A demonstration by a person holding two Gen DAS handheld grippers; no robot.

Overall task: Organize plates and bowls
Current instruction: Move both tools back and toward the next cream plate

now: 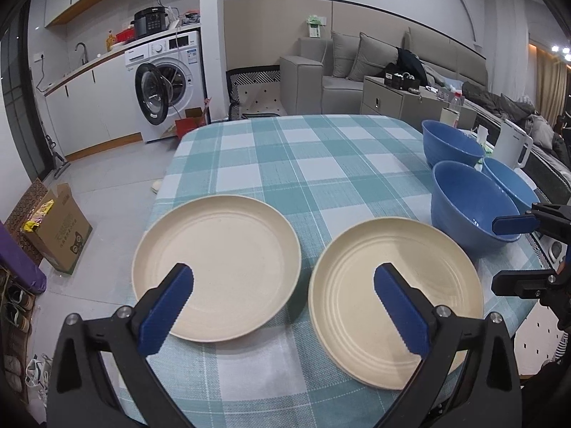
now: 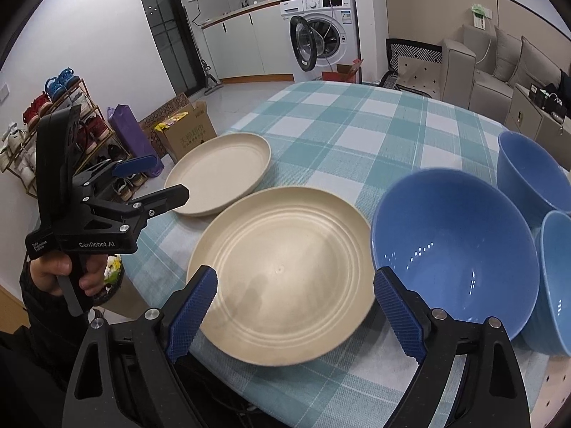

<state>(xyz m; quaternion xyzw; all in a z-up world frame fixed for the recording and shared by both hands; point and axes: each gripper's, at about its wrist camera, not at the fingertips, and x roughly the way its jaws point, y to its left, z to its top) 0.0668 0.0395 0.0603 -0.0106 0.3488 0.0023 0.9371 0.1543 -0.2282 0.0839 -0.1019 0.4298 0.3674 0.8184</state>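
The checked table (image 1: 321, 149) carried two cream plates (image 1: 216, 267) (image 1: 396, 299) side by side; three blue bowls (image 2: 455, 242) clustered just right of the nearer plate. Both the left gripper (image 1: 283, 306) and right gripper (image 2: 296, 306) were spread wide, holding nothing.

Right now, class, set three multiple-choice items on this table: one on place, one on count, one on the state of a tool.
1. Where do the blue bowls stand relative to the cream plates?
A. on the plates
B. to their right
C. on the floor

2. How many blue bowls are on the checked tablecloth?
A. one
B. three
C. five

3. How is the right tool?
A. open, holding nothing
B. shut on a plate
C. shut on a bowl

Key: 1 B, the bowls sit right of both plates; 2 B, three bowls show; 3 A, its fingers are spread apart, empty.
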